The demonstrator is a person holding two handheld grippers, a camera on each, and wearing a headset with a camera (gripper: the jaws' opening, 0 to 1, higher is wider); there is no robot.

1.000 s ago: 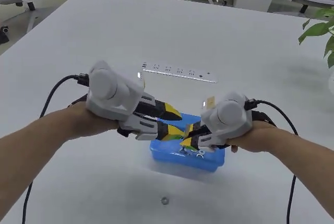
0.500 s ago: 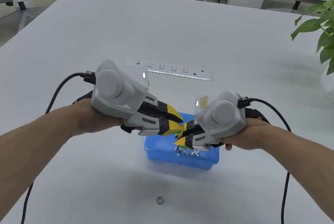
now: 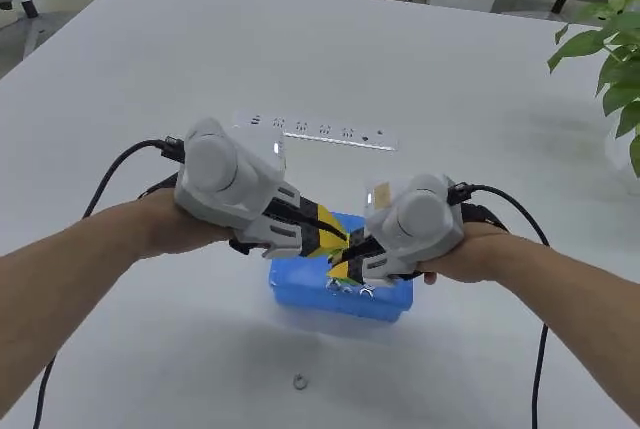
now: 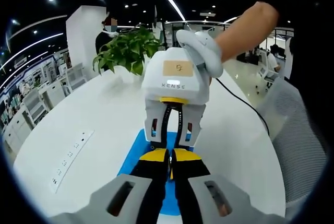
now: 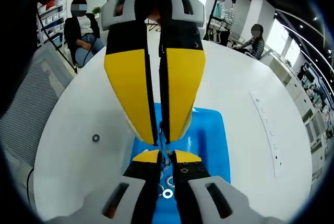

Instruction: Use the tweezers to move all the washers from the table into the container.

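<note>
Container (image 3: 300, 289), blue, sits on the table (image 3: 450, 69) under both grippers, with several washers (image 5: 168, 192) lying inside. Left gripper (image 3: 335, 239) jaws are squeezed narrow on the tweezers (image 5: 163, 143) (just slim metal tips visible). Right gripper (image 3: 346, 270) jaws are nearly together at those tips; clamping or not, cannot tell. A loose washer (image 3: 300, 381) lies on the table at the container's 6 o'clock, and a power strip (image 3: 315, 131) at 12.

The container (image 3: 340, 297) sits on the counter (image 3: 450, 79), with a power strip (image 3: 315, 131) behind it and one washer (image 3: 299, 381) before it. The left gripper (image 3: 338, 241) and right gripper (image 3: 340, 271) meet above it, seemingly with tweezers (image 5: 164, 143) between the right fingers.
</note>
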